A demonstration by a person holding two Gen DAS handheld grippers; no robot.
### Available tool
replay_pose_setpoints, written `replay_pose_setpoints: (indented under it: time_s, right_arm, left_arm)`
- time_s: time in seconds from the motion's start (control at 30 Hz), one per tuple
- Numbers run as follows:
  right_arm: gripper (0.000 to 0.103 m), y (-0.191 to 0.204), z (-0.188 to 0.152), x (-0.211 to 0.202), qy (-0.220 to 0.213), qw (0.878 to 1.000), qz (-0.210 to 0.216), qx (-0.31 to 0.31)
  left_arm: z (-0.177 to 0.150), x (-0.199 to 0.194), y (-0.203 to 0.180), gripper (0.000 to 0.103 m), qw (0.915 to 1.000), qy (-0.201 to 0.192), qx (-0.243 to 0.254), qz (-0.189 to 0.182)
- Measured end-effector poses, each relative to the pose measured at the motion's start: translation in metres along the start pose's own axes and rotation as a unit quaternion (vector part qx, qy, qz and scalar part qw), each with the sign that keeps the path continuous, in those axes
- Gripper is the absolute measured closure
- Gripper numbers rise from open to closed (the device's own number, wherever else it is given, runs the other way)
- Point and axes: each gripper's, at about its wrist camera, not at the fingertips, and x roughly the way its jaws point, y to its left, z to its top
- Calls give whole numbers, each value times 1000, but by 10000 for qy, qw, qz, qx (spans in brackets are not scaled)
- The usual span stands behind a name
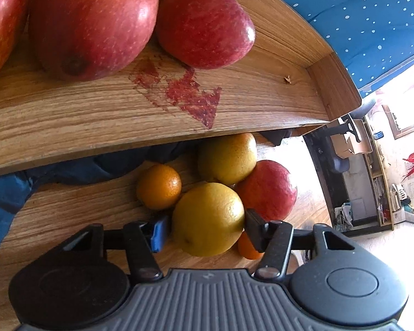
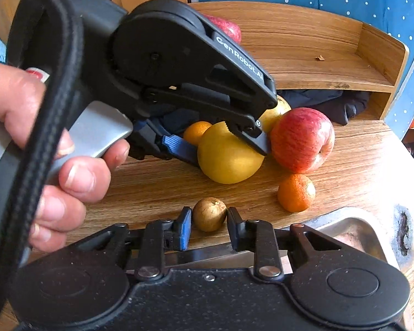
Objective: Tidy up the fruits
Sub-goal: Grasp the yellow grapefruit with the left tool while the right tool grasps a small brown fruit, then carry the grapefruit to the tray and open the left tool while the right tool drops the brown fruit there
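Note:
My left gripper point(image 1: 207, 229) is shut on a large yellow fruit point(image 1: 208, 219) low over the wooden table point(image 2: 151, 187); the right wrist view shows the same gripper point(image 2: 220, 143) and fruit point(image 2: 229, 157). Around it lie a second yellow fruit point(image 1: 227, 158), a red apple point(image 1: 266, 190) and two mandarins point(image 1: 158, 190) point(image 2: 296, 193). Three red apples point(image 1: 93, 24) point(image 1: 204, 24) point(image 1: 2, 22) rest on the wooden shelf point(image 1: 96, 121) above. My right gripper point(image 2: 209, 220) is shut on a small brown round fruit point(image 2: 209, 214) near the table's front edge.
A person's hand point(image 2: 41, 138) holds the left gripper's handle. Dark cloth point(image 2: 325, 102) is stuffed under the shelf. A metal tray point(image 2: 353, 234) sits at the near right, beside a burnt spot point(image 2: 403, 234) on the table. A red stain point(image 1: 185, 93) marks the shelf board.

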Motion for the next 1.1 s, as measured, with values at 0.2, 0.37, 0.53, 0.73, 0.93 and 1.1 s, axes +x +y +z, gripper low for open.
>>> replay_pose_setpoints:
  time_s: [0.2, 0.37, 0.53, 0.73, 0.93, 1.1]
  right_arm:
    - [74, 0, -1, -6, -143, 9999, 21, -38]
    - [74, 2, -6, -19, -324, 9994, 19, -136]
    - [74, 12, -18, -38, -547, 9977, 6, -406]
    - [74, 18, -33, -67, -830, 9950, 145, -539]
    - [74, 17, -49, -97, -1060, 9917, 214, -690]
    - [74, 12, -71, -123, -1158, 9909, 116, -671]
  left_arm:
    - [-3, -5, 0, 43, 10000, -17, -6, 75]
    - [-13, -15, -3, 43, 9994, -59, 152, 311]
    - [-26, -33, -3, 43, 9991, -213, 141, 334]
    - [-45, -56, -5, 43, 9985, -363, 111, 400]
    - [-75, -87, -10, 43, 9976, -500, 136, 454]
    - [-105, -110, -16, 44, 9973, -511, 238, 460]
